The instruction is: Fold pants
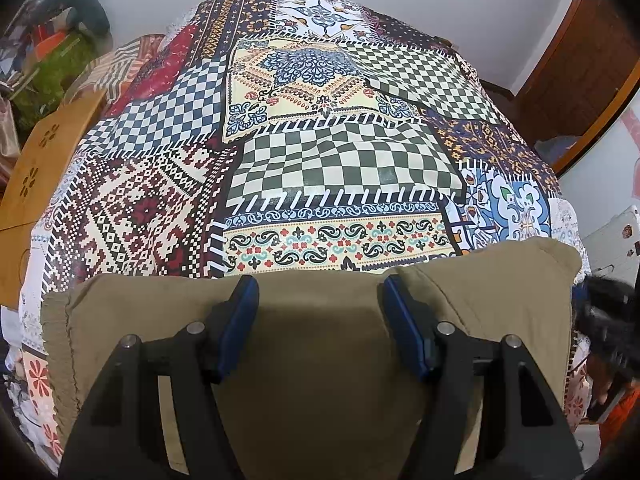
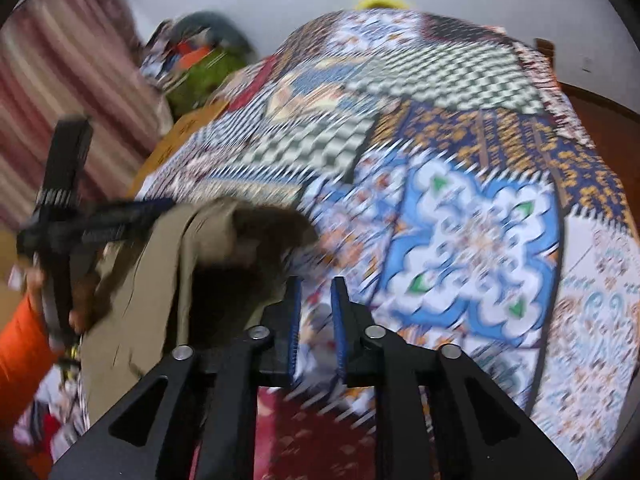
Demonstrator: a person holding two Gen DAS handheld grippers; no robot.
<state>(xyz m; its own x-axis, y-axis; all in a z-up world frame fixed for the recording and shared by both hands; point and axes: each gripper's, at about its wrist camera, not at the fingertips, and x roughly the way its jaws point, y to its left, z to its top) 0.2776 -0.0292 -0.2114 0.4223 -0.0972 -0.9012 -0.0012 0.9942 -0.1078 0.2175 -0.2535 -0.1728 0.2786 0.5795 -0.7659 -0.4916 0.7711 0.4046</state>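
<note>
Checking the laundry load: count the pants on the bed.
1. The khaki pants lie folded at the near edge of the patterned bedspread, under the left gripper. Others may be out of view.

Left tongs [image 1: 320, 292]: matte black angular arms with triangular cut-outs, round silver pivot pins at 10 and 2 o'clock of the frame, ribbed blue pads [image 1: 240, 320] inside each tip. Right tongs [image 2: 316, 320]: same black linkage, silver pins, blue serrated pads [image 2: 339, 320]. Orange sleeve [image 2: 20, 352] at 8 o'clock in the right wrist view.
</note>
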